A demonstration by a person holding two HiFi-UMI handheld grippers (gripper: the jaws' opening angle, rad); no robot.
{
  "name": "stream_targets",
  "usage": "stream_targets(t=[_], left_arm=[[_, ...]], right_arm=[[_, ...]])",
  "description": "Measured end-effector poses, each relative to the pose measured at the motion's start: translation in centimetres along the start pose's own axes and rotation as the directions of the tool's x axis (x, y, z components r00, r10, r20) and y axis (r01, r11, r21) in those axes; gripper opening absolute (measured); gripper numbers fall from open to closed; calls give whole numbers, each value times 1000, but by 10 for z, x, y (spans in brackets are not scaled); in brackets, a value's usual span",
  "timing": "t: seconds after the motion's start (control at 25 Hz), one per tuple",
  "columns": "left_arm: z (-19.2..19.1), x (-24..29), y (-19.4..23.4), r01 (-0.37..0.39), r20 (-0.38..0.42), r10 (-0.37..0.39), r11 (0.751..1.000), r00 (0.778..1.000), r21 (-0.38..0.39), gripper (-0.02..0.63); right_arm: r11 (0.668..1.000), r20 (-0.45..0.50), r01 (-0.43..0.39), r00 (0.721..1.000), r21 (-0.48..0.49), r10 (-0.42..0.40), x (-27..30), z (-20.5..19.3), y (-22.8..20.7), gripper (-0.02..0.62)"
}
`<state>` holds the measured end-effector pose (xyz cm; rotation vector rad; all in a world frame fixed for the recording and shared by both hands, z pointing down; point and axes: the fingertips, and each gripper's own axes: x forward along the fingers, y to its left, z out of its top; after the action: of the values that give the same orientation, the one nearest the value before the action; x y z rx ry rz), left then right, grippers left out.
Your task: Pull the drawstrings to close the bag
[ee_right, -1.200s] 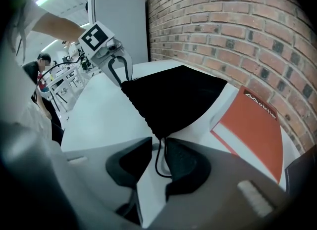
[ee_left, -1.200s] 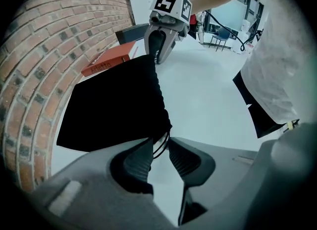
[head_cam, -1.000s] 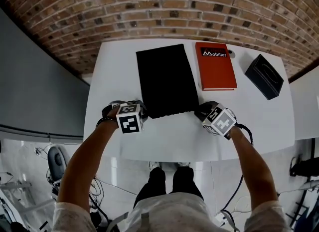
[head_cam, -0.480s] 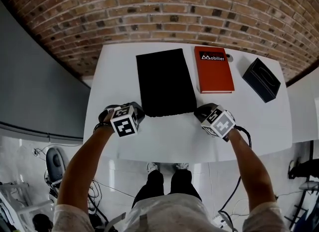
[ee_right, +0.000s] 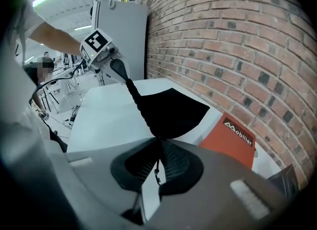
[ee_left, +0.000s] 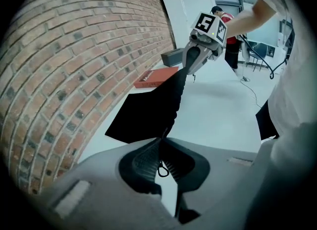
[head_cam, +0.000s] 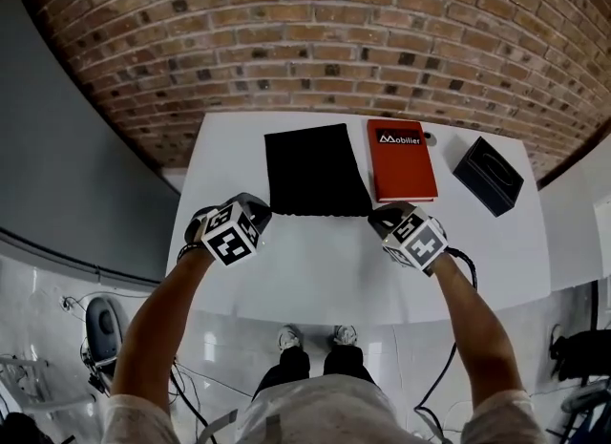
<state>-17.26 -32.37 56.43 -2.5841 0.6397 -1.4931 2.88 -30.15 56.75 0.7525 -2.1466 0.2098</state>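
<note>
Two cords (ee_left: 162, 168) sat pinched in the left gripper (ee_left: 161, 150) and right gripper (ee_right: 158, 149) at the near corners of the bag (head_cam: 315, 170) on the table (head_cam: 315, 265): soft, light cloth, likely to gather easily yet slide.

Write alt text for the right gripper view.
The right tongs are shut on a drawstring of the black bag, whose gathered mouth stretches across the table to the left tongs. A red book lies beside the bag.
</note>
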Motion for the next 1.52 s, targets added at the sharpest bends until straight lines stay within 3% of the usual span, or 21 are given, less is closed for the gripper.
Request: stream_targets(t=[0.32, 0.76, 1.28, 1.52], left_arm=[[28, -32, 37, -126, 69, 131, 989, 989, -81, 6], [59, -75, 68, -242, 159, 274, 951, 949, -192, 6], [105, -127, 93, -285, 278, 402, 880, 872, -380, 6], [128, -157, 108, -302, 321, 472, 837, 821, -457, 6]], right_arm=[[995, 99, 95, 991, 2, -95, -30, 45, -27, 11], [982, 213, 188, 958, 28, -190, -68, 88, -47, 11], [954, 343, 295, 891, 63, -298, -122, 132, -73, 11], [933, 402, 347, 844, 97, -356, -149, 157, -84, 11]])
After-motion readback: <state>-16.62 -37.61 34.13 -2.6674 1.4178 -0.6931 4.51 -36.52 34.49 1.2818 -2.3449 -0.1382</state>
